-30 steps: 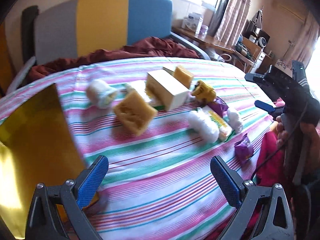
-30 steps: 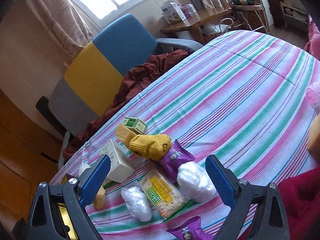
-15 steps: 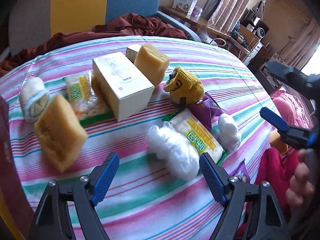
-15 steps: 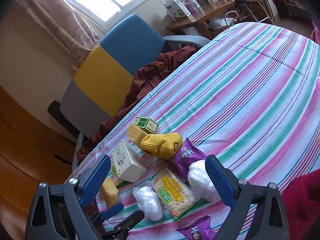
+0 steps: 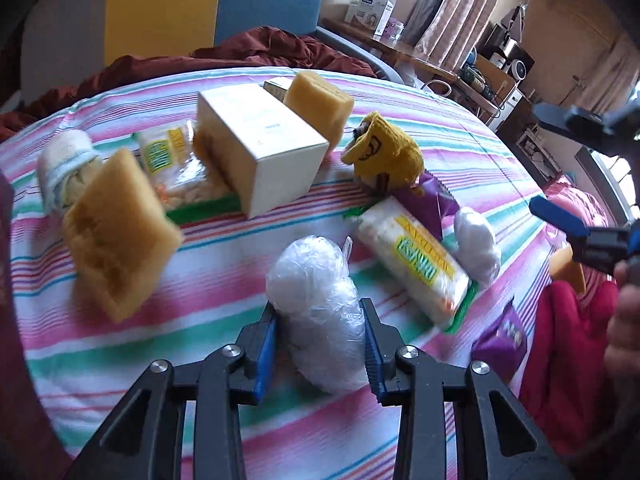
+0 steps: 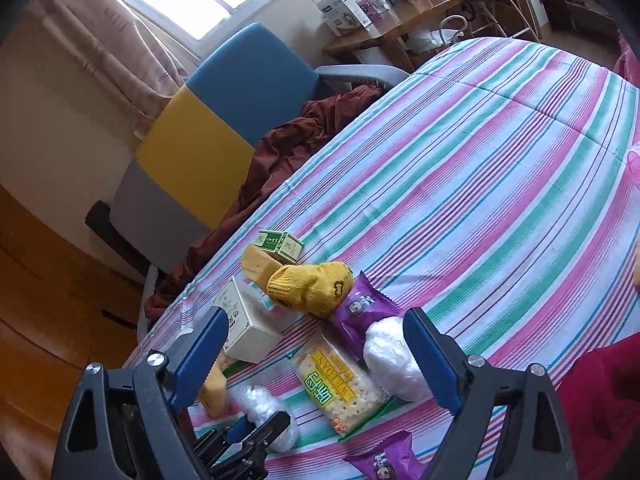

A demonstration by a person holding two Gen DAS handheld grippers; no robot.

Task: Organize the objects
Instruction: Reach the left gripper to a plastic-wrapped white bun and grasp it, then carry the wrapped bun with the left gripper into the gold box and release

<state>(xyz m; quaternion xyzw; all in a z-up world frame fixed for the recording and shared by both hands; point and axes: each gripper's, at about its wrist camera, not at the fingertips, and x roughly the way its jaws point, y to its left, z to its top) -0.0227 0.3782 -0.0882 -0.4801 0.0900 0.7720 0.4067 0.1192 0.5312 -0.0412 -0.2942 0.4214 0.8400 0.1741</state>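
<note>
My left gripper [image 5: 319, 312] is shut on a white plastic-wrapped bundle [image 5: 312, 276], its blue pads pressing both sides; from the right wrist view that gripper [image 6: 256, 432] and the bundle [image 6: 264, 404] lie at the bottom. My right gripper [image 6: 316, 324] hovers above the pile, its jaws closing with nothing between them. On the striped cloth [image 5: 224, 280] lie a cracker packet [image 5: 416, 264], a yellow sock [image 5: 384, 156], a white box [image 5: 260, 140], two sponges [image 5: 116, 232], a purple snack pack [image 5: 432, 204] and a second white bundle [image 5: 478, 244].
A rolled cloth [image 5: 64, 168] and another cracker packet [image 5: 176, 168] lie far left, a small green box [image 6: 280, 242] behind the sock. A purple packet [image 5: 504, 336] sits by the red sleeve [image 5: 568, 340]. A blanket-draped chair [image 6: 224, 120] stands beyond the table.
My left gripper came forward and down over the table and closed on the white bundle. The right gripper stayed put and its jaws narrowed a little.
</note>
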